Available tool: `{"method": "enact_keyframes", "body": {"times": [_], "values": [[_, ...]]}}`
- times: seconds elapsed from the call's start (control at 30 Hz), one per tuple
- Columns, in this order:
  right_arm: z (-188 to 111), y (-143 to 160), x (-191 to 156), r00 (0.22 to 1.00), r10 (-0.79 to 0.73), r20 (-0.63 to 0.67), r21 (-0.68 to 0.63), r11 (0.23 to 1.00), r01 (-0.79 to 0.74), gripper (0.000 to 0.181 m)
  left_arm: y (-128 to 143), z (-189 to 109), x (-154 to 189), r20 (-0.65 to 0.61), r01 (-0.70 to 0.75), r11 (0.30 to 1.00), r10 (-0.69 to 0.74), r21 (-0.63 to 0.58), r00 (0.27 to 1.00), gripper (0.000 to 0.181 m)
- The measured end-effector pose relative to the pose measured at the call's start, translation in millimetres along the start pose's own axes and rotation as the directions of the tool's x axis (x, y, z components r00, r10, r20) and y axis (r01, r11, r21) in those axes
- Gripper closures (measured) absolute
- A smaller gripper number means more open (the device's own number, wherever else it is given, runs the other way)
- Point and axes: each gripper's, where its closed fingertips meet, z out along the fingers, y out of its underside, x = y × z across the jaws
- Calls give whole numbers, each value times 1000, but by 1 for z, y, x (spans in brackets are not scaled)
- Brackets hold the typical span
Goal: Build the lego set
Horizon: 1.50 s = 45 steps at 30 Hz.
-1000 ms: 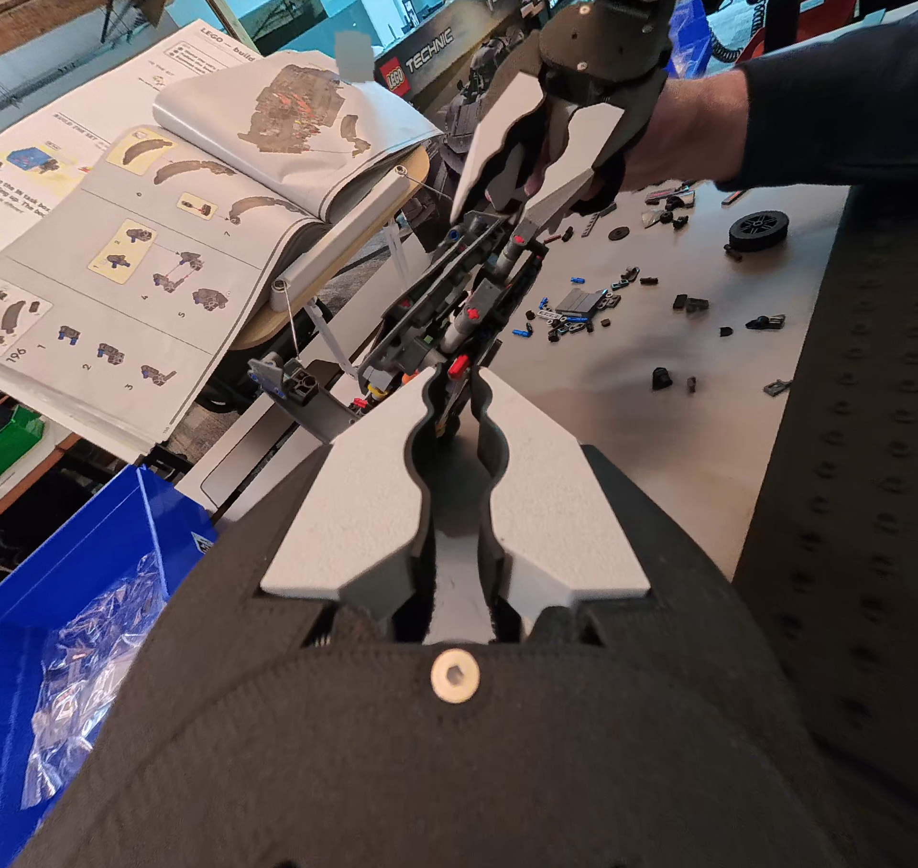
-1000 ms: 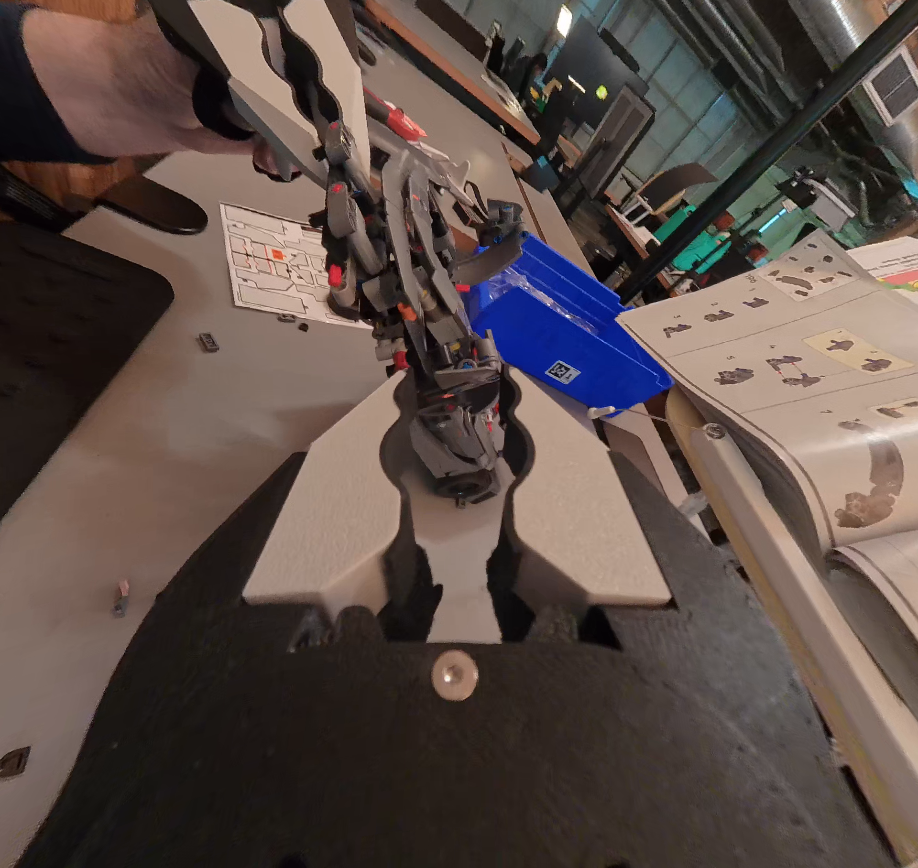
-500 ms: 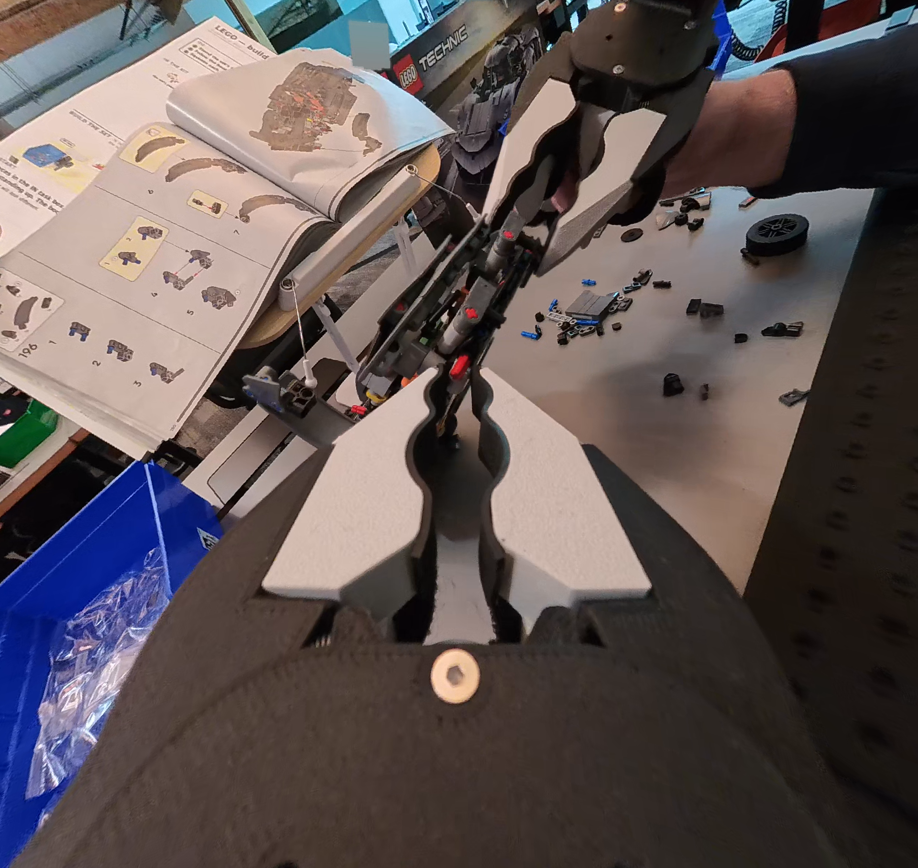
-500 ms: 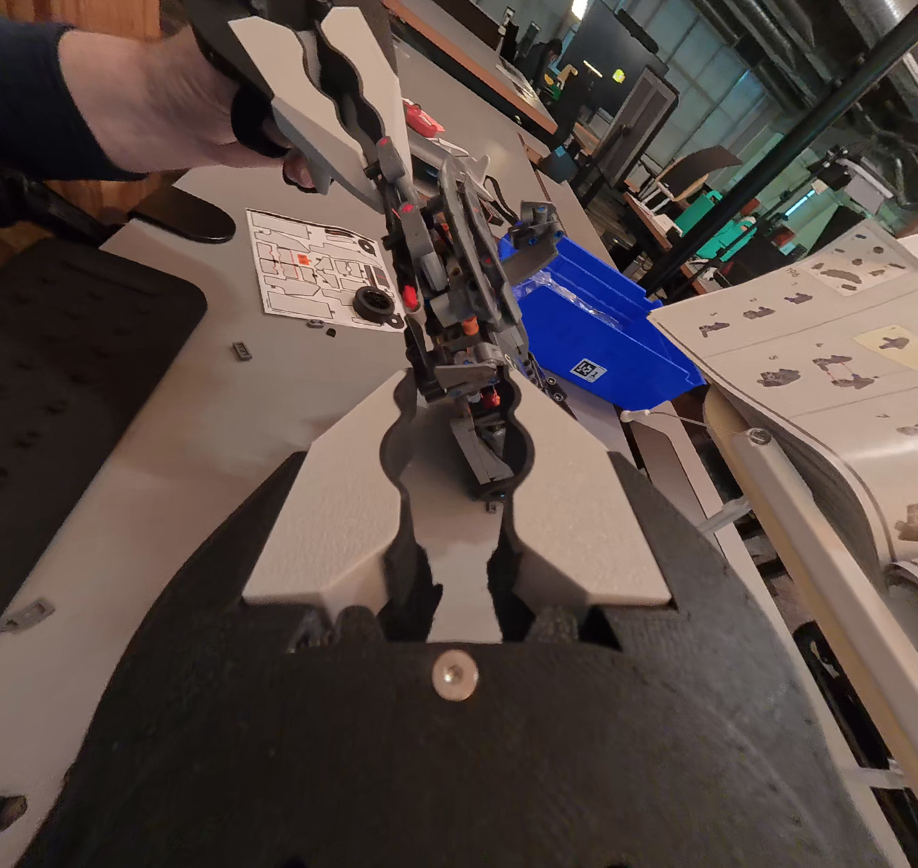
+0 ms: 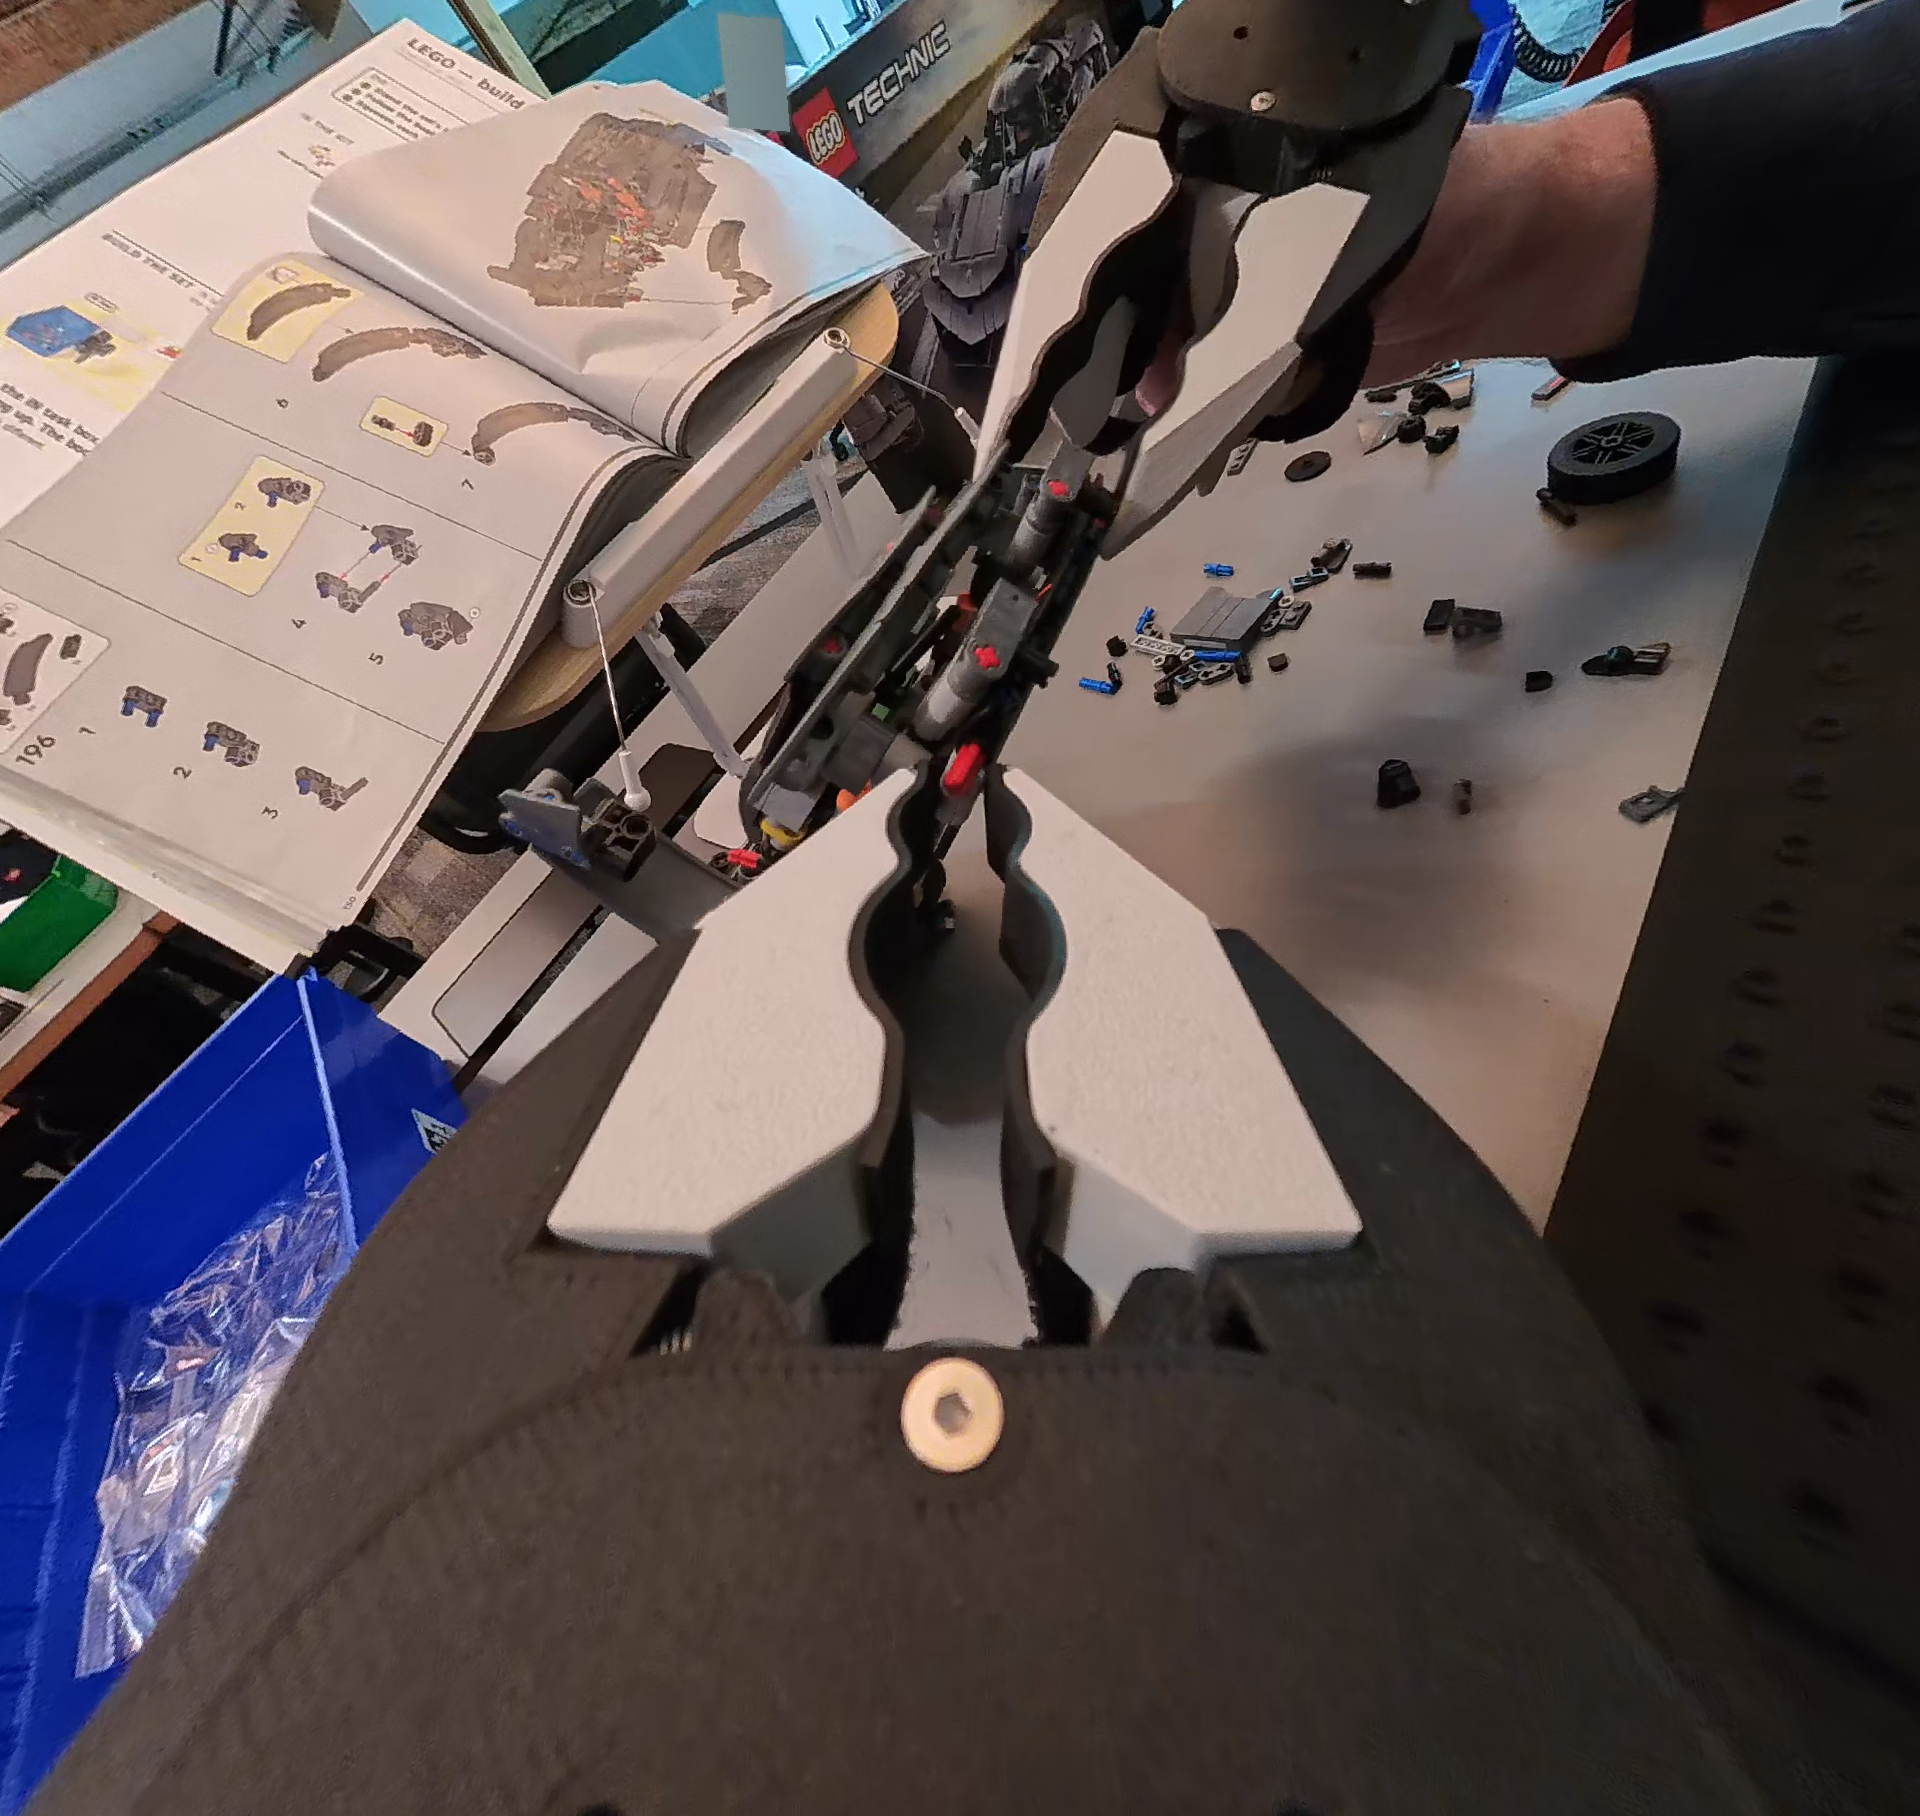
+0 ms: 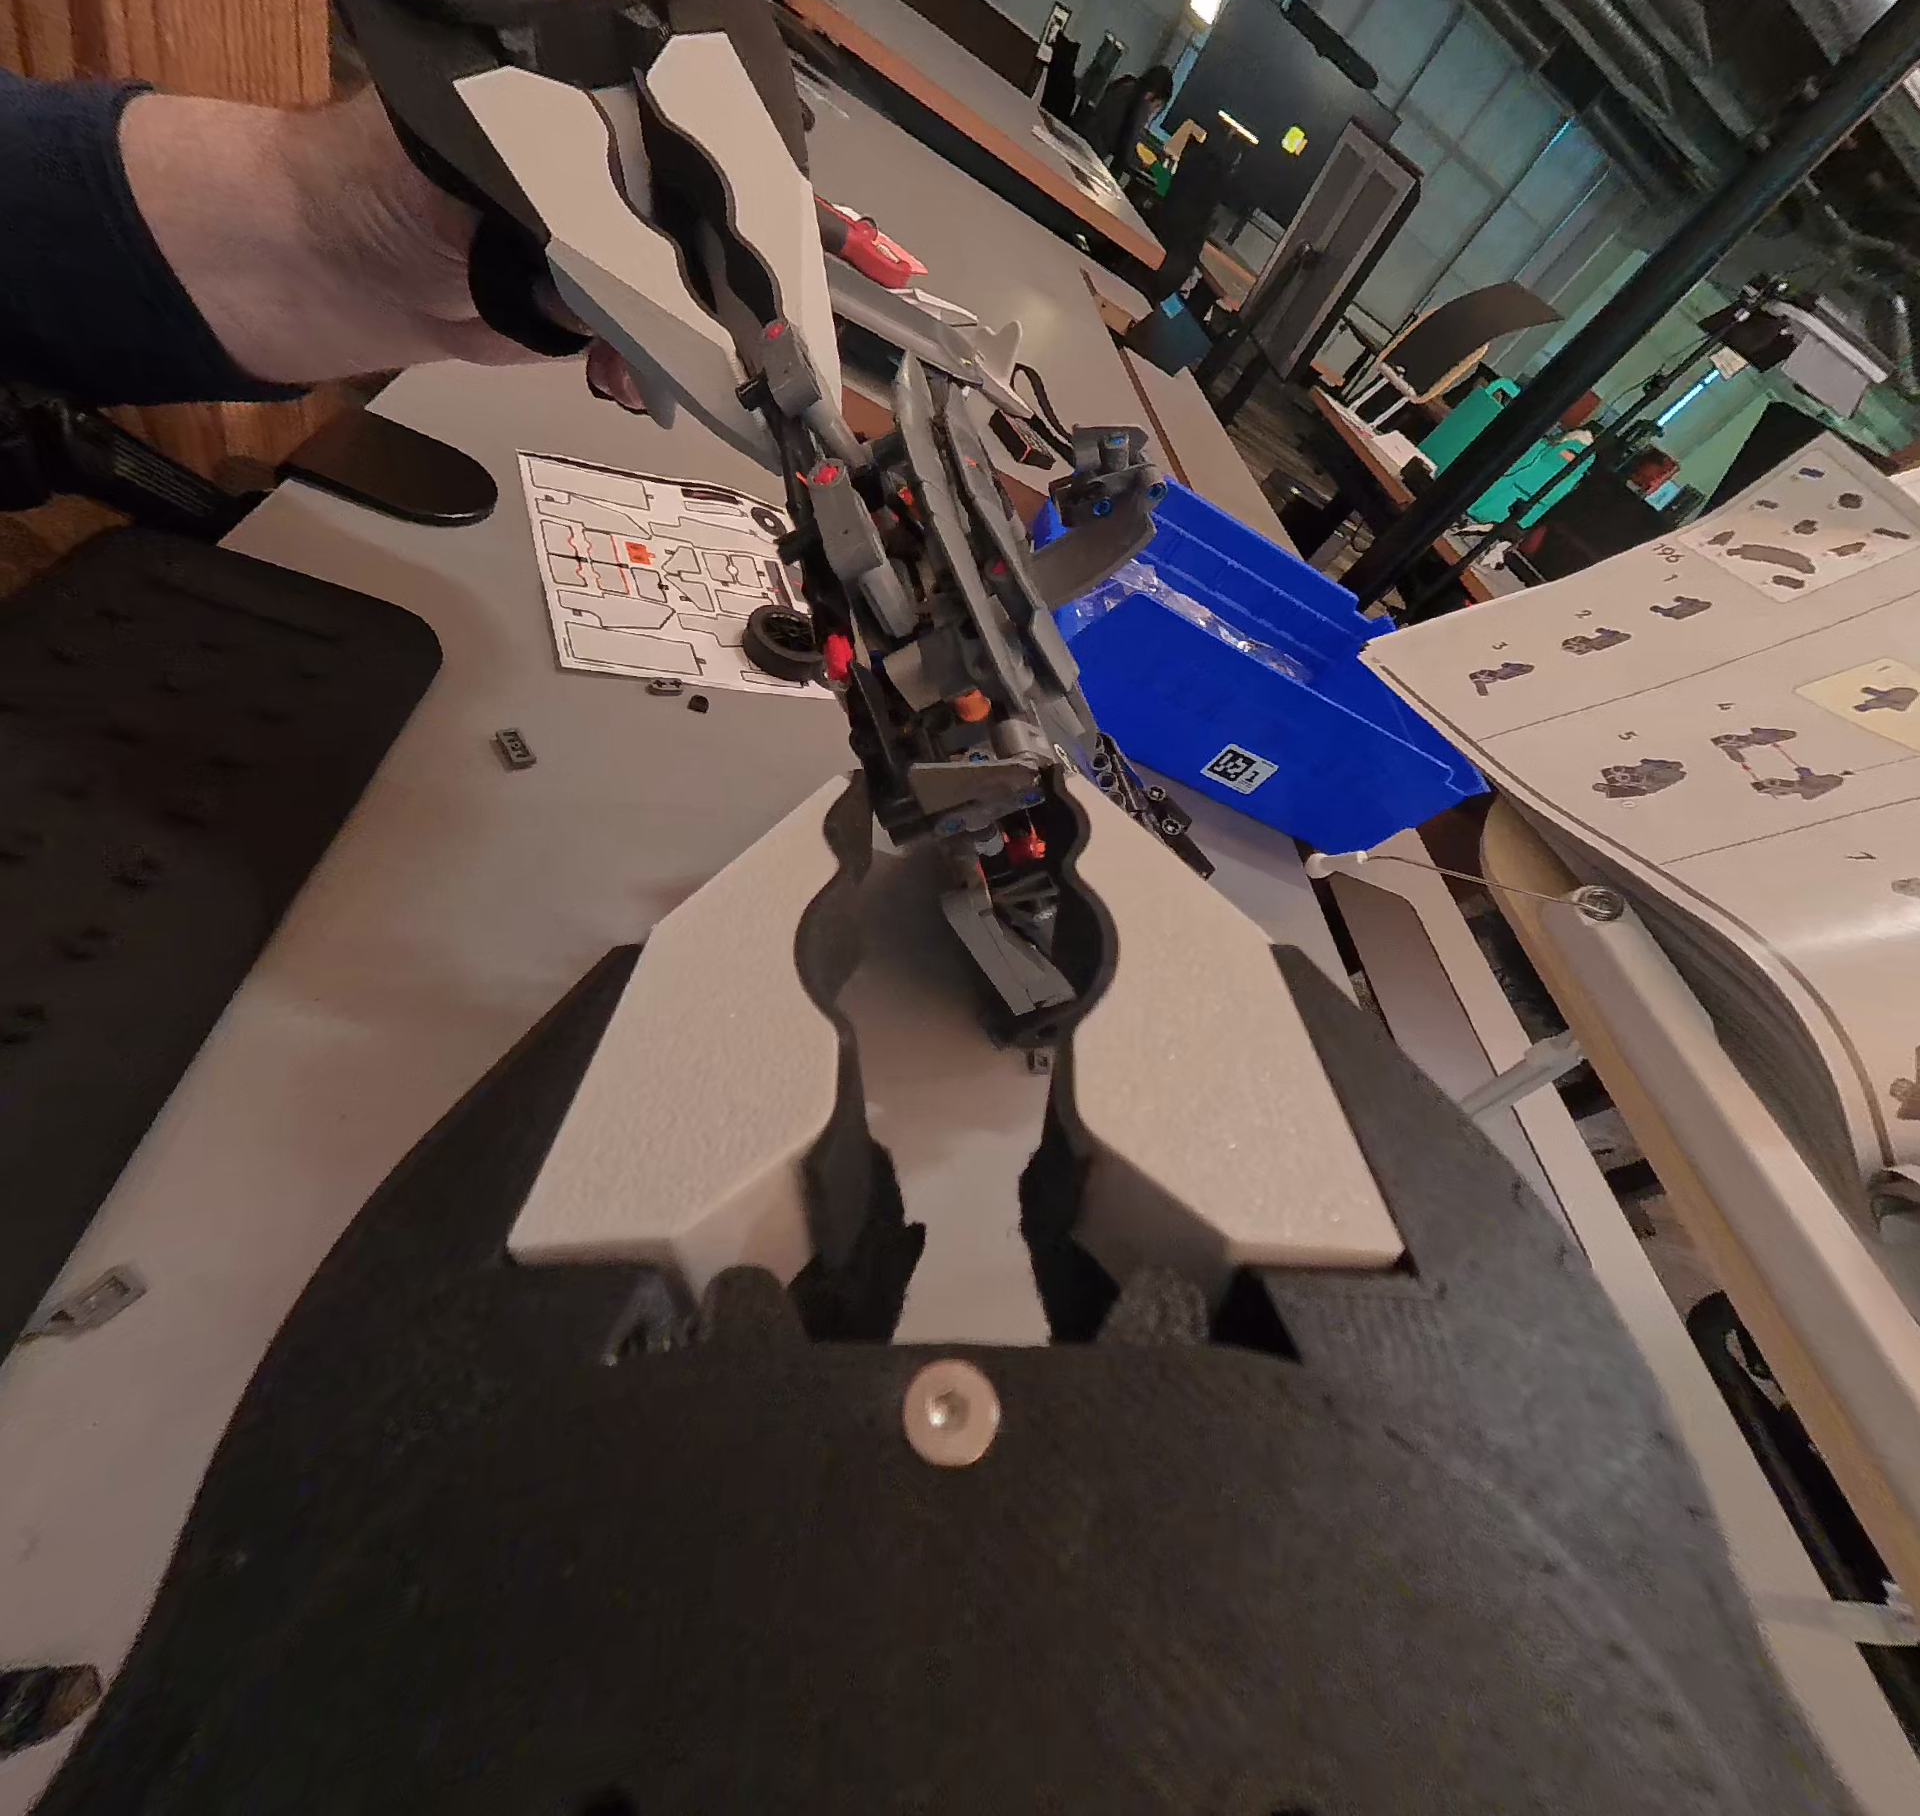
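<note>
A grey and black lego model [image 5: 935, 644] with red pins hangs in the air above the table [image 5: 1299, 883], held at both ends. My left gripper [image 5: 951, 790] is shut on its near end, at a red pin. My right gripper [image 5: 1070, 488], held by a hand, clamps the far end from the upper right. In the right wrist view, the model [image 6: 935, 623] runs from my right gripper [image 6: 956, 800], shut on its lower end, up to the left gripper [image 6: 790, 395]. A curved grey panel [image 6: 1091, 551] sticks out on the model's right side.
An open instruction booklet [image 5: 312, 519] rests on a stand at the left. A blue bin [image 5: 208, 1247] holds bagged parts below it. Loose small parts [image 5: 1216, 623] and a black wheel [image 5: 1610, 457] lie on the table. A sticker sheet [image 6: 644, 571] carries a second wheel [image 6: 779, 639]. A black mat [image 5: 1818, 831] borders the table. Some 9 centimetres of space lies between my two pairs of fingers.
Both grippers have kept hold of the model and turned it, so it leans more. The right gripper has moved up and away from the left one.
</note>
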Motion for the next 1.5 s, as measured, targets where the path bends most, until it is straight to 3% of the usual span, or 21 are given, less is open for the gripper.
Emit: {"method": "enact_keyframes", "body": {"times": [1.2,1.5], "values": [[-9,-14,-8,990,89,107,160,982,-105,153,-6,-1,1,-4,9,1000,-9,17,1000,175],[-8,-13,-6,999,26,42,137,990,-31,152,-6,1,3,-22,7,1000,-7,9,1000,175]]}}
